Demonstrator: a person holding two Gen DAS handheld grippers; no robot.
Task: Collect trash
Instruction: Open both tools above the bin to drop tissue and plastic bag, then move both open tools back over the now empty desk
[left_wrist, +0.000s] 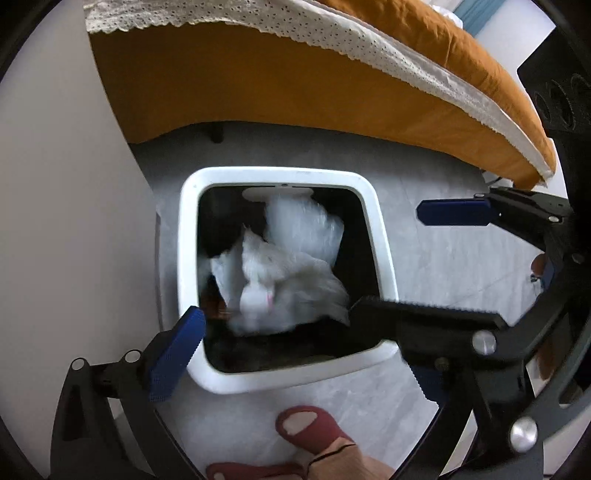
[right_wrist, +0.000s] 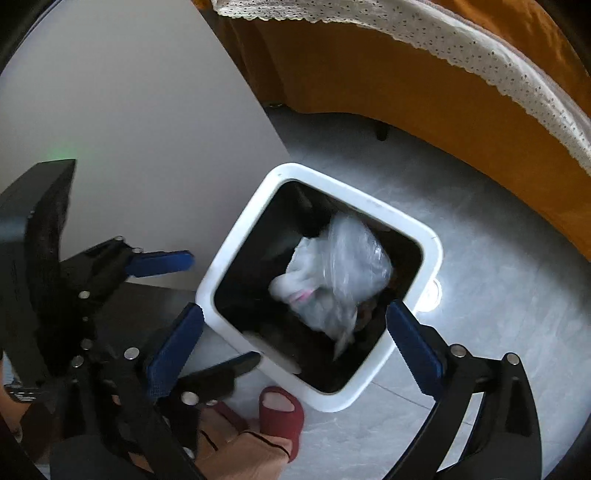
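- A pale wall panel (left_wrist: 66, 206) stood at the far left, just beside the white trash bin (left_wrist: 284, 172), leaving little room on that side.
- The left gripper (left_wrist: 275, 317) hung over the bin's near rim, pointing steeply down, jaws spread wide with nothing between them; its blue pad (left_wrist: 177, 354) overlapped the bin's near-left corner.
- The bin sat on the grey floor (left_wrist: 443, 258), its squarish mouth facing straight up and lined in black.
- A crumpled white plastic bag (left_wrist: 291, 266) lay blurred inside the bin, its long axis running from the near-left corner toward the far rim, with a small pink mark near its knotted end; whether it was resting or falling could not be told.
- In the right wrist view the right gripper (right_wrist: 295, 343) also pointed down over the bin (right_wrist: 436, 251), jaws wide apart and empty, one finger either side of the near corner.
- There the bag (right_wrist: 340, 273) lay toward the bin's right side.
- A red slipper (right_wrist: 280, 413) stood on the floor, near the bin.
- Open floor (right_wrist: 498, 295) stretched right, bounded by an orange bed (right_wrist: 406, 92) with a white lace cover (right_wrist: 443, 40).
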